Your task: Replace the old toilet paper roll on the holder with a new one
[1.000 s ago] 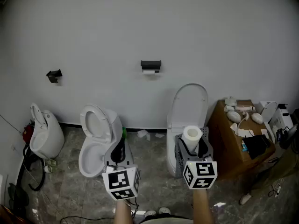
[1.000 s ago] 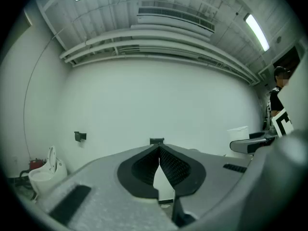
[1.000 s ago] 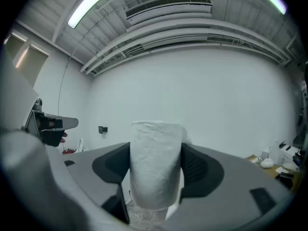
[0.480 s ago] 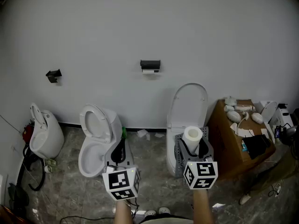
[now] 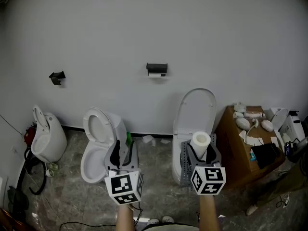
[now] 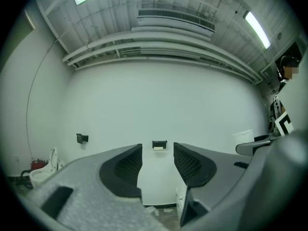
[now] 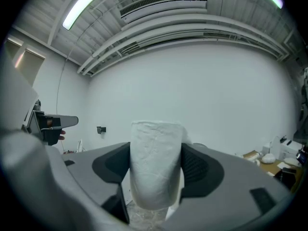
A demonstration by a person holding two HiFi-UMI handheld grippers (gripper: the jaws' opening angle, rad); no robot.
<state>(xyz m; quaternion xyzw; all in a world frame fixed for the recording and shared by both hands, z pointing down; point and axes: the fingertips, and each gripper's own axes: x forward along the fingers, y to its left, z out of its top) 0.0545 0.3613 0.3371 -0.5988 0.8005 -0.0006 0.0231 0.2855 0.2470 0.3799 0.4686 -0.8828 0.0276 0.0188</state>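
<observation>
A black holder (image 5: 157, 68) hangs on the far wall with a thin white old roll (image 5: 155, 74) under it. In the left gripper view the holder (image 6: 159, 144) shows far off, between the two jaws. My left gripper (image 5: 124, 149) (image 6: 157, 154) points level at the wall, and its jaws are opening with nothing between them. My right gripper (image 5: 200, 149) (image 7: 156, 179) is shut on a full new toilet paper roll (image 5: 200, 140) (image 7: 156, 165), held upright with both pads pressed against its sides.
A second small black fitting (image 5: 57, 76) is on the wall at the left. Below stand an open toilet (image 5: 98, 141), a taller toilet (image 5: 195, 112) behind the new roll, and another white fixture (image 5: 45, 138) at far left. A cardboard box (image 5: 240, 153) with clutter stands at the right.
The left gripper's jaws have gone from shut to parted. The right gripper still grips the new roll, and both grippers have barely shifted.
</observation>
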